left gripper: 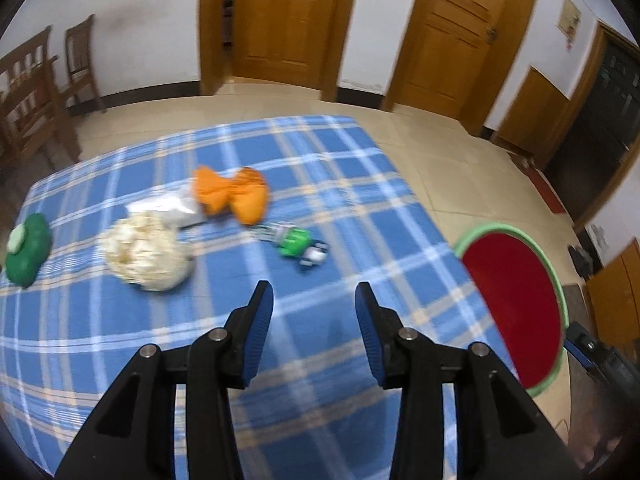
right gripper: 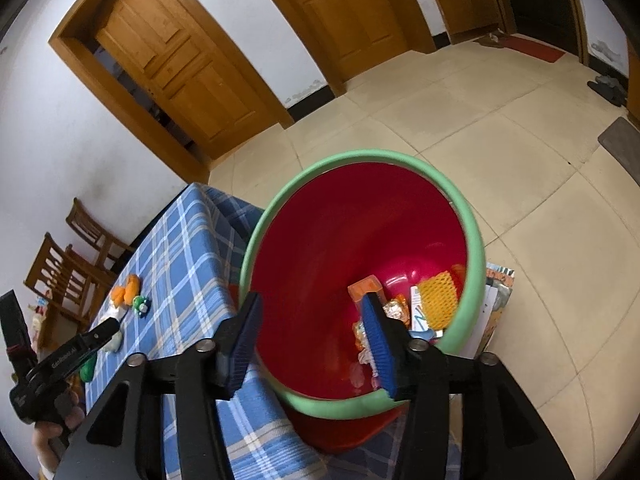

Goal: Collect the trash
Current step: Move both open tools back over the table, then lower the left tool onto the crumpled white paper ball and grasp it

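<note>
On the blue plaid tablecloth (left gripper: 340, 184) lie an orange crumpled bag (left gripper: 232, 194), a white crumpled paper ball (left gripper: 146, 250), a clear white wrapper (left gripper: 168, 206), a small green and white wrapper (left gripper: 298, 242) and a green lump (left gripper: 28, 250). My left gripper (left gripper: 314, 298) is open and empty, above the cloth just short of the green wrapper. My right gripper (right gripper: 310, 306) is open and empty, above the mouth of the red bin with a green rim (right gripper: 474, 240). Several pieces of trash (right gripper: 436, 300) lie in the bin's bottom. The bin also shows in the left wrist view (left gripper: 520, 300).
The bin stands on the floor at the table's right edge. Wooden chairs (left gripper: 36, 92) stand beyond the table's far left. Wooden doors (left gripper: 288, 16) line the back wall. A stack of papers (right gripper: 494, 304) lies beside the bin. The left gripper shows in the right wrist view (right gripper: 100, 330).
</note>
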The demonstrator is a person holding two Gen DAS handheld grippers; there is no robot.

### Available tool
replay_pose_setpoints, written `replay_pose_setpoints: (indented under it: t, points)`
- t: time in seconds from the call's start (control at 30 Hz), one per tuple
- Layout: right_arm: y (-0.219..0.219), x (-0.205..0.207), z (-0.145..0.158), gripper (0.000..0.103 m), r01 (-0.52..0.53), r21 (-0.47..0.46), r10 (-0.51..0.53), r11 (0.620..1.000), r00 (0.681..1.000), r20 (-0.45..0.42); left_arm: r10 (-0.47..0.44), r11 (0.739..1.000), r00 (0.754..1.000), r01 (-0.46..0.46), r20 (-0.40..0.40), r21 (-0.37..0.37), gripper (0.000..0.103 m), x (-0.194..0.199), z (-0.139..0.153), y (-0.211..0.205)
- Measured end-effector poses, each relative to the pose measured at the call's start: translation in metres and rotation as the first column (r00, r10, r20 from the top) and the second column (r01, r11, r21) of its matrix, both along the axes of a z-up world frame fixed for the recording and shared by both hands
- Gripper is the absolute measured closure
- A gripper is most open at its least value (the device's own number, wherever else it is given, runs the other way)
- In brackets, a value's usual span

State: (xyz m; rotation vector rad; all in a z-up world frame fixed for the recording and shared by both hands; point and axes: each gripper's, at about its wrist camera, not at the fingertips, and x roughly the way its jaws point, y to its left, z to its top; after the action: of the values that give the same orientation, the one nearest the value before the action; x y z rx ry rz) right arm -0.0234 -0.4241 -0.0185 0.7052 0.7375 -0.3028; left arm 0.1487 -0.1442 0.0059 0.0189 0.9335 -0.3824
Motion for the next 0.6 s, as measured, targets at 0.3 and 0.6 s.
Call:
replay_pose_setpoints:
  t: [0.3, 0.6]
  points:
    - [0.023, 0.015, 0.007, 0.043, -0.032, -0.032, 0.031, 0.999, 0.999, -0.031, 0.141, 0.990, 0.989, -0.142, 0.035, 0.013, 0.041, 0.024, -0.001, 0.054]
    - [0.055, 0.040, 0.014, 0.042, -0.083, -0.092, 0.076, 0.992, 0.995, -0.070, 0.222, 0.974, 0.975, -0.223, 0.030, 0.045, 0.033, 0.054, -0.021, 0.089]
